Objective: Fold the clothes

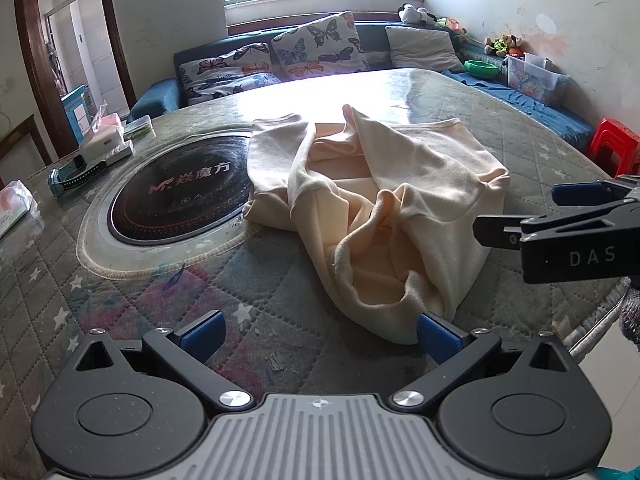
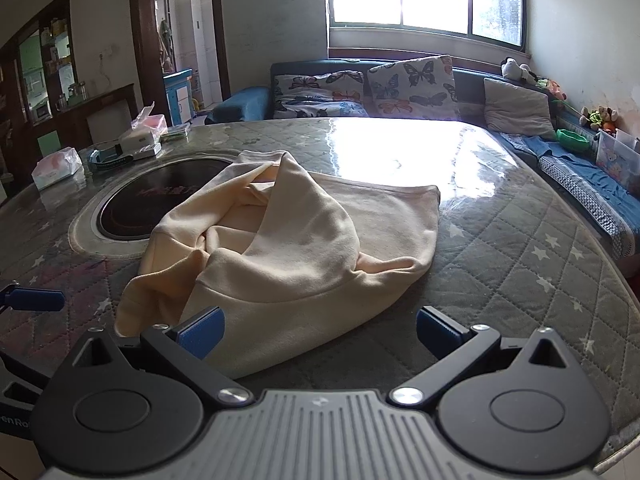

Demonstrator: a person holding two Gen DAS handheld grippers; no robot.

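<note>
A crumpled cream sweatshirt [image 1: 384, 200] lies on the round quilted table [image 1: 160, 292], partly over the black hotplate [image 1: 180, 192]. My left gripper [image 1: 318, 334] is open and empty, its right blue pad touching the garment's near edge. My right gripper [image 2: 318, 330] is open and empty just before the sweatshirt [image 2: 288, 240], its left pad over the near hem. The right gripper also shows at the right of the left wrist view [image 1: 520, 212], beside the garment. A pad of the left gripper shows at the left edge of the right wrist view [image 2: 34, 300].
At the table's far left are a tissue pack [image 2: 56, 168], white boxes [image 1: 104, 144] and a teal watch band [image 1: 76, 176]. A sofa with butterfly cushions [image 1: 316, 44] stands behind. A red stool [image 1: 616, 144] stands to the right.
</note>
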